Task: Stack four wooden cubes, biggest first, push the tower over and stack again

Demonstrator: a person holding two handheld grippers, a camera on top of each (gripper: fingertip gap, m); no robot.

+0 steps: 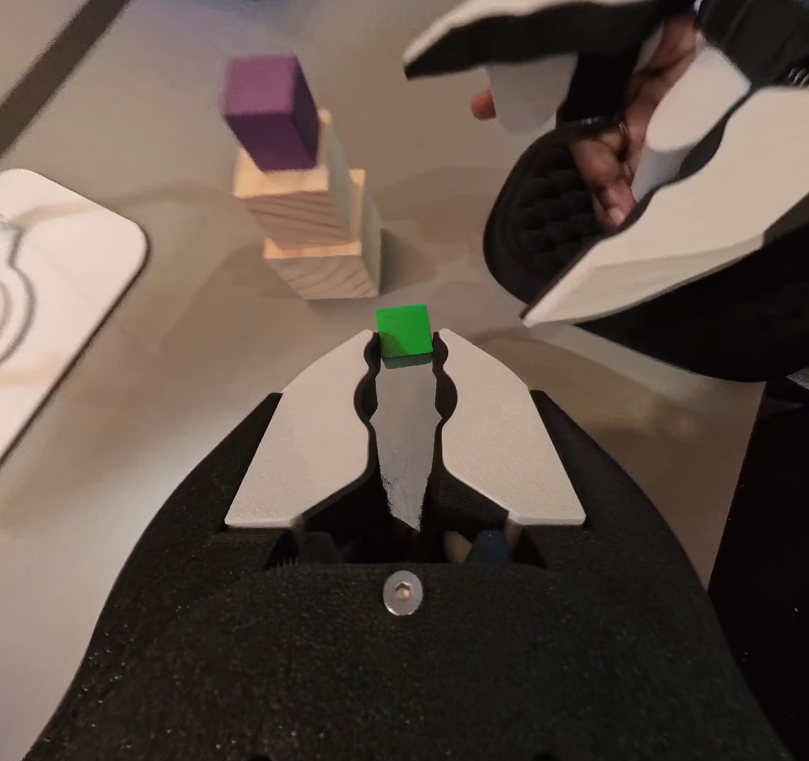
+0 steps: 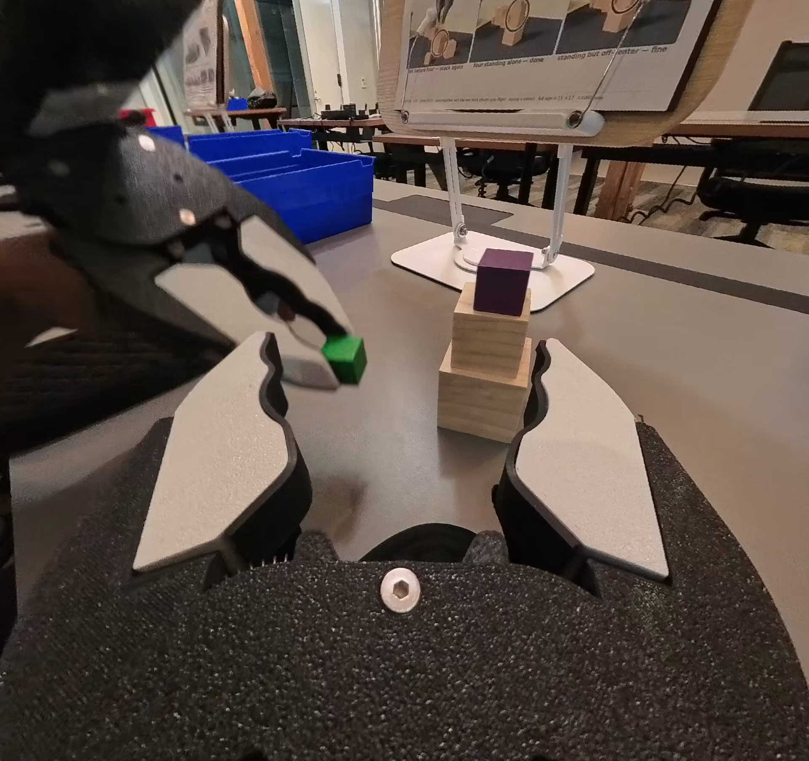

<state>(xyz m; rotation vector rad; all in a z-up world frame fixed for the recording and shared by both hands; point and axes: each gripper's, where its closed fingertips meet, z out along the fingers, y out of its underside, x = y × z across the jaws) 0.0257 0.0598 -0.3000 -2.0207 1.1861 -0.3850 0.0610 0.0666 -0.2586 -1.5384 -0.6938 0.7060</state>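
Left gripper (image 1: pixel 405 337): you have the small green painted wooden cube (image 1: pixel 403 335) pinched at the very fingertips, a dark pad pressed to each side face. In the right wrist view the cube (image 2: pixel 346 359) appears clear of the grey tabletop (image 2: pixel 394 433), low, and well to the left of the tower.

Right gripper (image 2: pixel 405 372): jaws spread wide, holding nothing. Its right finger (image 2: pixel 569 412) sits just beside the large pale wooden cube (image 2: pixel 481 403) at the tower's base; touching or not, I cannot tell.

Tower: medium pale wooden cube (image 2: pixel 488 337) on the base, dark purple cube (image 2: pixel 503 280) on top, set off-centre toward one side. The white stand base (image 2: pixel 564 276) and blue plastic bins (image 2: pixel 306 180) lie behind, apart.

Handling notes, as judgement:
- The grip is shallow, so keep the squeeze steady and avoid quick wrist turns; the cube could pivot between the pads.
- Keep its faces level while you carry it.
- The purple cube's overhang looks like the weak point: any sideways nudge could tip it.
- Hold the open gripper still beside the base; a bump there would shake every tier.
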